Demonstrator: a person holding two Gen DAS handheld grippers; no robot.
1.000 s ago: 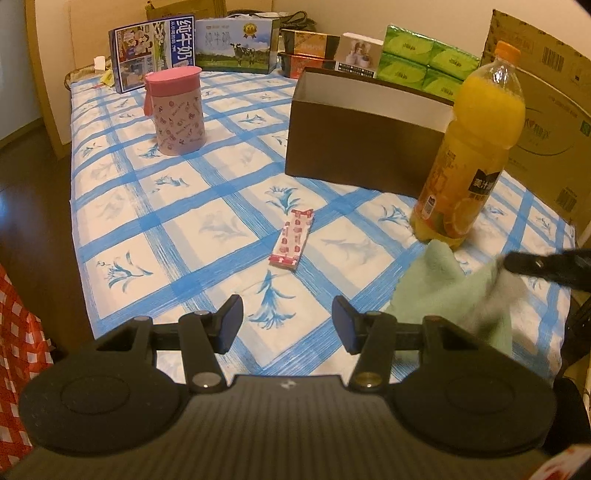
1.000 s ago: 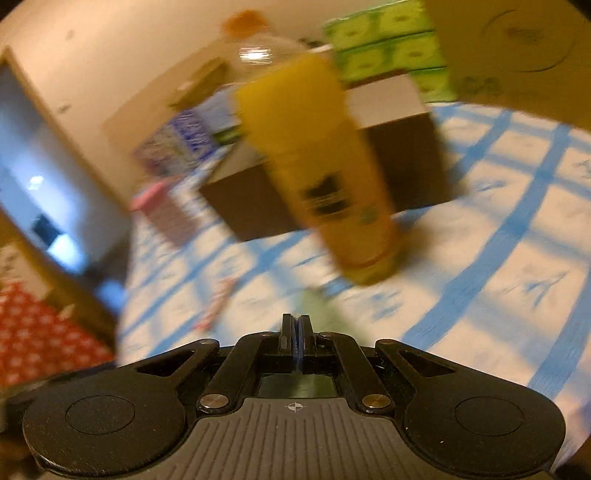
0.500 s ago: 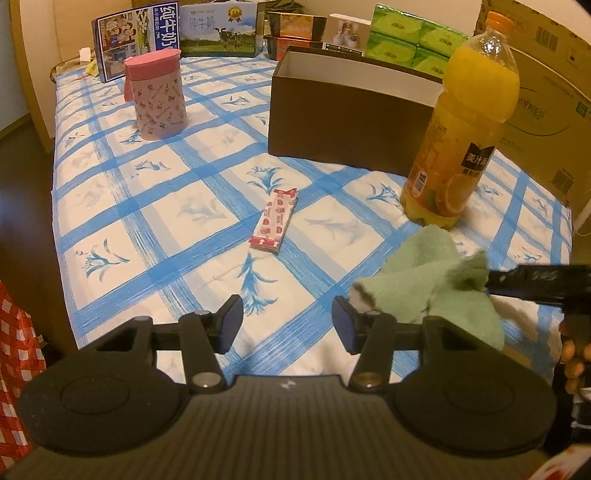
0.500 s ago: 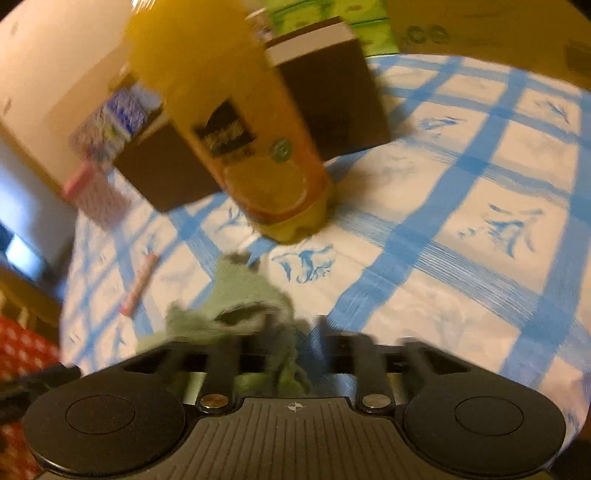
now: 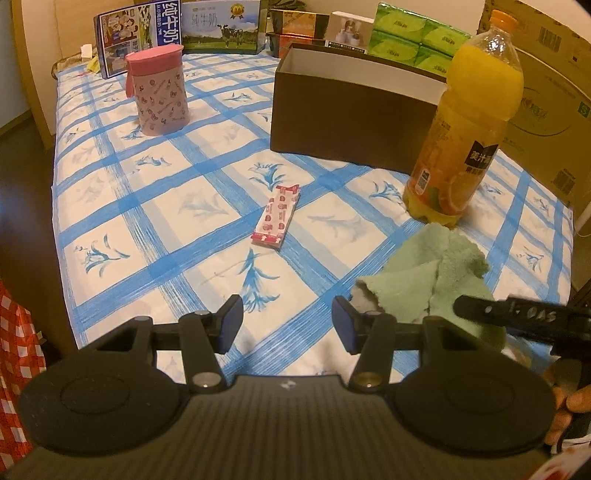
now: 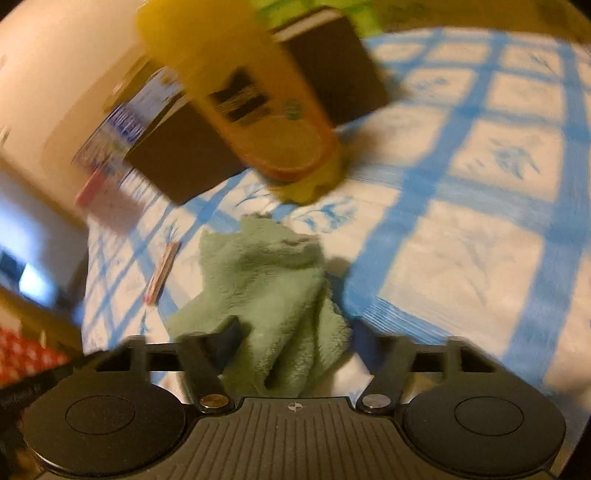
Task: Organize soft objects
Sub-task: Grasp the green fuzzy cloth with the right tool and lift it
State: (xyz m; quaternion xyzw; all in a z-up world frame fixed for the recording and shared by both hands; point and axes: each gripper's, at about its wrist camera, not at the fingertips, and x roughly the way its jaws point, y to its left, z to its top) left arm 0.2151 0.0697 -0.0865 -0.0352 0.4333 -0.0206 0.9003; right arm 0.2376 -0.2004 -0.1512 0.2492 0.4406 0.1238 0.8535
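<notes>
Compared with one second earlier, the right claw (image 6: 291, 347), then pressed together with nothing between its fingers, has sunk toward the table (image 5: 155, 206) and now straddles the green cloth (image 5: 432, 284). Its jaws have just been closing, with cloth between them. In the blurred right wrist view they appear spread; whether the pads press the fabric cannot be told.

The cloth, earlier a blurred heap, now lies crumpled on the blue-checked covering at 5 o'clock in the left wrist view, just below the orange juice bottle (image 5: 469, 122).

The left claw (image 5: 288, 321) is spread as before, empty, above bare covering at 6 o'clock.

Counts:
- one green cloth
- one juice bottle
- one open brown box (image 5: 351, 122) at 1 o'clock
- one pink-lidded canister (image 5: 159, 96) at 11 o'clock
- one small red-patterned packet (image 5: 277, 218) at centre
- two milk cartons (image 5: 221, 26) at 12 o'clock
</notes>
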